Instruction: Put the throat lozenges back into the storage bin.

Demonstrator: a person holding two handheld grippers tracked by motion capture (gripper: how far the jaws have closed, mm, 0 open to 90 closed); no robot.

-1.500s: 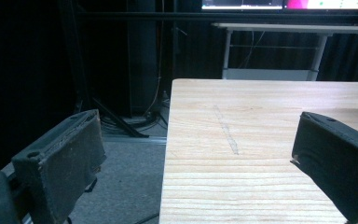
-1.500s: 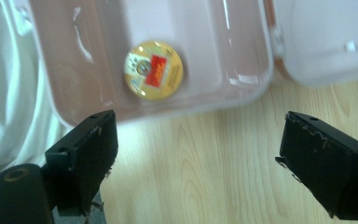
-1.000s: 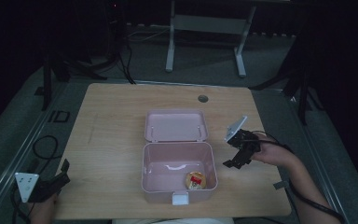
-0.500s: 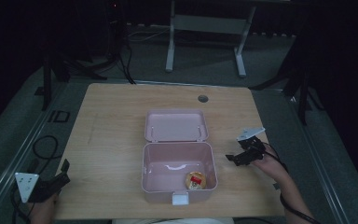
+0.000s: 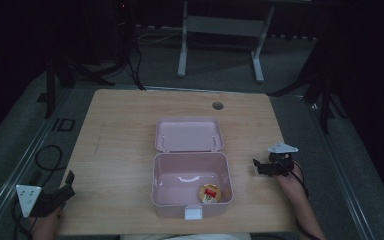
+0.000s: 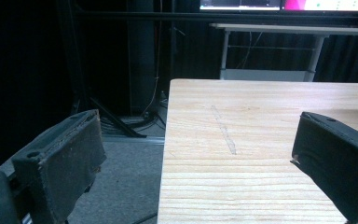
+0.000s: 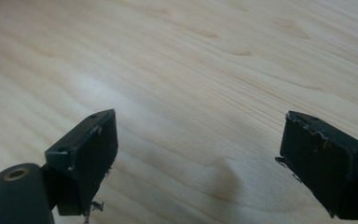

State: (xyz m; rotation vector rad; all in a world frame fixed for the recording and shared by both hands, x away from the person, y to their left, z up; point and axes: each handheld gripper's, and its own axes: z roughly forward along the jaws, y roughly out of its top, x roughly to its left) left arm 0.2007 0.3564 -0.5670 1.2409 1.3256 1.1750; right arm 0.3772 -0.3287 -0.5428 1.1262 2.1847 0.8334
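1. A pale wooden surface (image 5: 125, 130) with straight grain is being shown, matte and rectangular.
2. A pink plastic box (image 5: 191, 185), smooth and round-cornered, is being seen near the surface's front edge; its hinged lid (image 5: 189, 134) is lying open and flat behind it, so the long axis is running away from the person.
3. A small round item with a red label (image 5: 209, 193) is lying in the box's front right corner.
4. The right gripper (image 5: 267, 167) is being held just right of the box, its fingers (image 7: 86, 154) spread and empty over bare wood.
5. The left gripper (image 5: 62, 192) is being held at the front left corner, its padded black fingers (image 6: 65, 158) released.
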